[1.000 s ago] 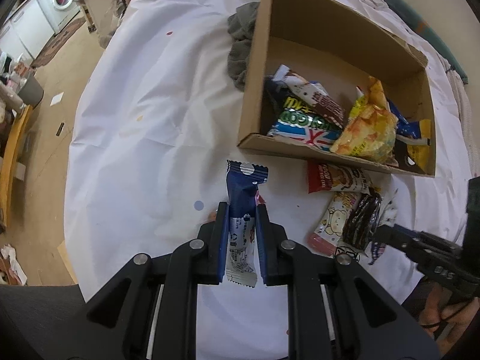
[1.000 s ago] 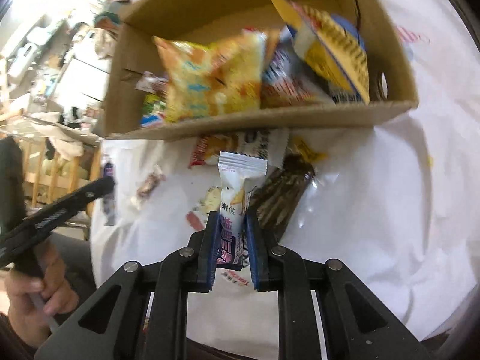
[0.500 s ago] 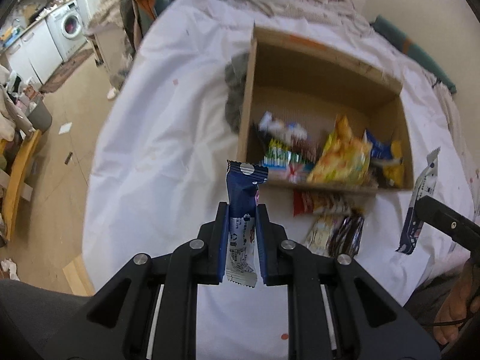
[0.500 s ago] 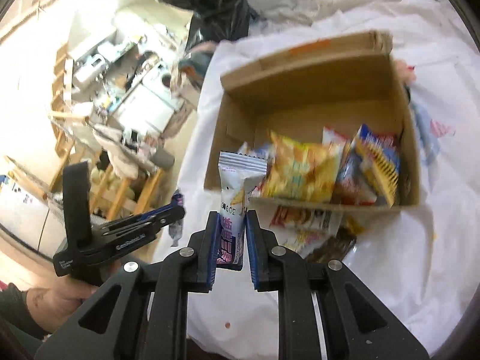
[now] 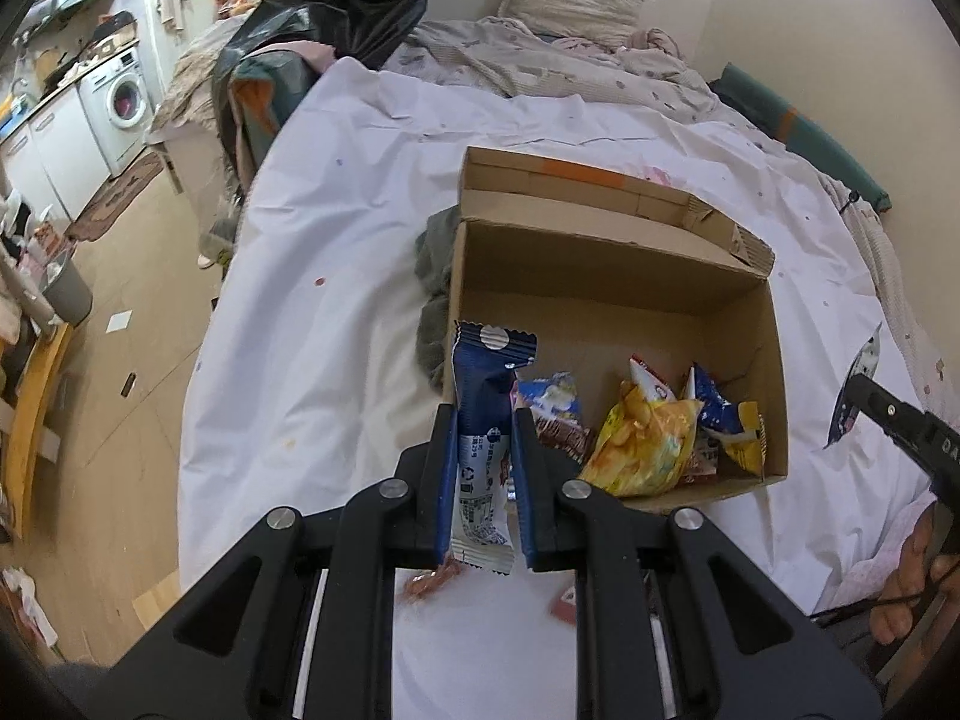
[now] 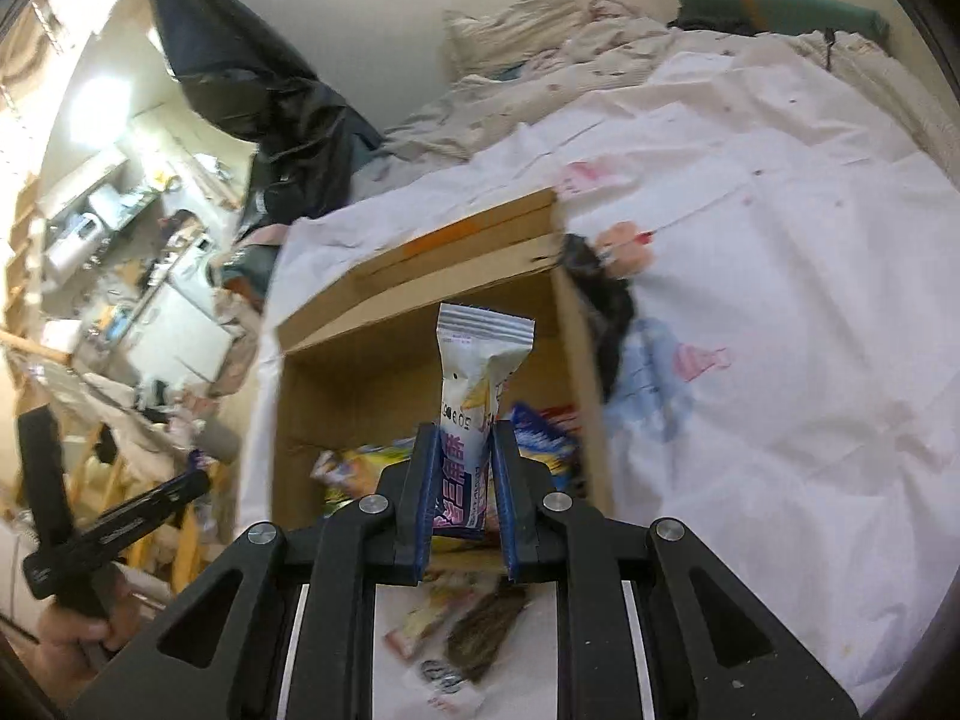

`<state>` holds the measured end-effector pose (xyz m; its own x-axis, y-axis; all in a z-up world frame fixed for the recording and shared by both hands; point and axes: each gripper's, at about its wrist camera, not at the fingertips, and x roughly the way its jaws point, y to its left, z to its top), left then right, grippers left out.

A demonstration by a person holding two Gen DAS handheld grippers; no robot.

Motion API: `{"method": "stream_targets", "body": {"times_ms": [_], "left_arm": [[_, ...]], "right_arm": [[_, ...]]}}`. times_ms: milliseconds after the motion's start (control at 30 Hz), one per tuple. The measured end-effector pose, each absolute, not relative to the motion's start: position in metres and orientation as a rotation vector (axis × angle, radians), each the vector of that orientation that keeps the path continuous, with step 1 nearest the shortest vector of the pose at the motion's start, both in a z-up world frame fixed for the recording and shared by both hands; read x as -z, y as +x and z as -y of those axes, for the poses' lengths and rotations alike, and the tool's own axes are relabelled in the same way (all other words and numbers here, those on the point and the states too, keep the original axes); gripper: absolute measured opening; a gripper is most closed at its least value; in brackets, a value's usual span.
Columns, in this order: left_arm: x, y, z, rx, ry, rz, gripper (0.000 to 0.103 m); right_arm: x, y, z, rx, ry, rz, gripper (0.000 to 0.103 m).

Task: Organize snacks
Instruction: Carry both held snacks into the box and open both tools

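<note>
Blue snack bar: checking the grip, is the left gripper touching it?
Touching. The left wrist view shows the left gripper clamped on the blue snack bar.

Left matte black plastic two-finger gripper point(image 5: 483, 468): angular linkage arms, round silver screws at pivots, blue pads on finger inner faces. Right matte black plastic two-finger gripper point(image 6: 461, 495): same build. Bare-skinned hand point(image 5: 912, 582) on handle, thin black cable nearby.

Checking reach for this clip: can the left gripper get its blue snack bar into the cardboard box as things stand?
Probably yes: the left gripper holds the blue snack bar near the open-topped cardboard box, nothing between.
</note>
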<state>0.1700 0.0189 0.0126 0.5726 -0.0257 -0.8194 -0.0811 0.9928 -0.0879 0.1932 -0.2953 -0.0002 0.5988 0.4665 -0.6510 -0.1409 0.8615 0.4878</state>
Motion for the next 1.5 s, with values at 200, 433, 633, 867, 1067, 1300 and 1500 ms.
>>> {"method": "stream_targets", "body": {"times_ms": [200, 433, 633, 867, 1067, 1300, 1500], "left_arm": [[-0.002, 0.192, -0.007, 0.003, -0.089, -0.979, 0.014], [0.023, 0.213, -0.001, 0.024, -0.080, -1.023, 0.014], [0.038, 0.220, -0.003, 0.044, -0.084, -1.027, 0.014], [0.046, 0.228, -0.003, 0.073, -0.126, -1.058, 0.016], [0.047, 0.231, -0.003, 0.074, -0.142, -1.064, 0.016], [0.050, 0.228, -0.001, 0.078, -0.152, -1.081, 0.053], [0.039, 0.221, 0.000, 0.073, -0.160, -1.040, 0.083]], "right_arm": [[0.025, 0.213, 0.286, -0.432, 0.395, -0.981, 0.018], [0.059, 0.228, 0.231, -0.394, 0.099, -1.109, 0.018], [0.085, 0.254, 0.234, -0.367, 0.155, -1.181, 0.018], [0.085, 0.248, 0.232, -0.370, 0.162, -1.208, 0.018], [0.079, 0.248, 0.233, -0.374, 0.148, -1.188, 0.019], [0.070, 0.248, 0.240, -0.363, 0.182, -1.159, 0.022], [0.060, 0.246, 0.243, -0.374, 0.218, -1.107, 0.066]]}}
